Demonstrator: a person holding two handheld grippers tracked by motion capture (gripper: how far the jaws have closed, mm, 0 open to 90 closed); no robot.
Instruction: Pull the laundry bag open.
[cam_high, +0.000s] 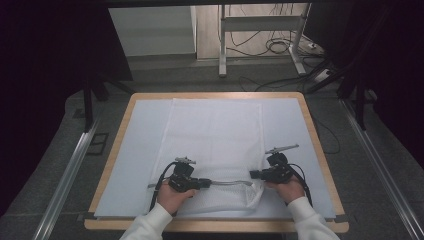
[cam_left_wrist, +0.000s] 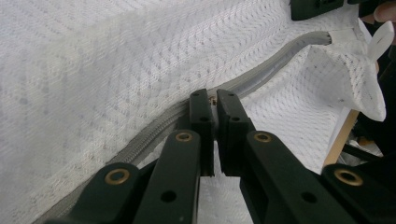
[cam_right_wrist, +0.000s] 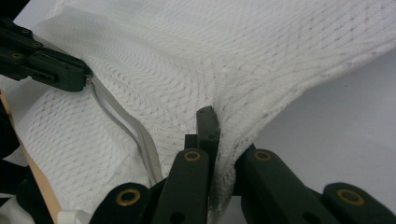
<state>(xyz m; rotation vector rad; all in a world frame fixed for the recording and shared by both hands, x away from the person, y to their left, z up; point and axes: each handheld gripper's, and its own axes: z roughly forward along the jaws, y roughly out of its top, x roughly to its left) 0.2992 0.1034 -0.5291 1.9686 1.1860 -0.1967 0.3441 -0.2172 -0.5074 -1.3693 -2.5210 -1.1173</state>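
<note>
Mesh bag (cam_high: 215, 145), white and flat, lies down the middle of the table (cam_high: 310, 125), on a pale sheet (cam_high: 145, 150) that covers most of the wooden top. Its near end, close to the person's edge of the table, carries a grey zipper (cam_high: 230, 183) that runs crosswise between the two grippers and sags a little in the middle.

The left gripper (cam_left_wrist: 215, 105) is closed on the zipper: in the left gripper view the two black jaws stand pinched together with a small metal piece, seemingly the zipper pull (cam_left_wrist: 213, 99), caught at their tips, and the grey zipper tape runs away on both sides. In the high view this gripper (cam_high: 206, 183) sits at the left end of the zipper, pointing right.

The right gripper (cam_right_wrist: 212, 140) is clamped on the bag's fabric at the near right corner; in the right gripper view the white mesh is bunched and folded between the jaws, beside the end of the zipper. In the high view it (cam_high: 254, 174) points left, facing the other gripper, and the corner of the bag is lifted and creased beneath it.

White sleeves (cam_high: 150, 225) come in from the bottom edge. Beyond the table, cables (cam_high: 275, 45) lie on the floor by a metal frame (cam_high: 260, 30)
</note>
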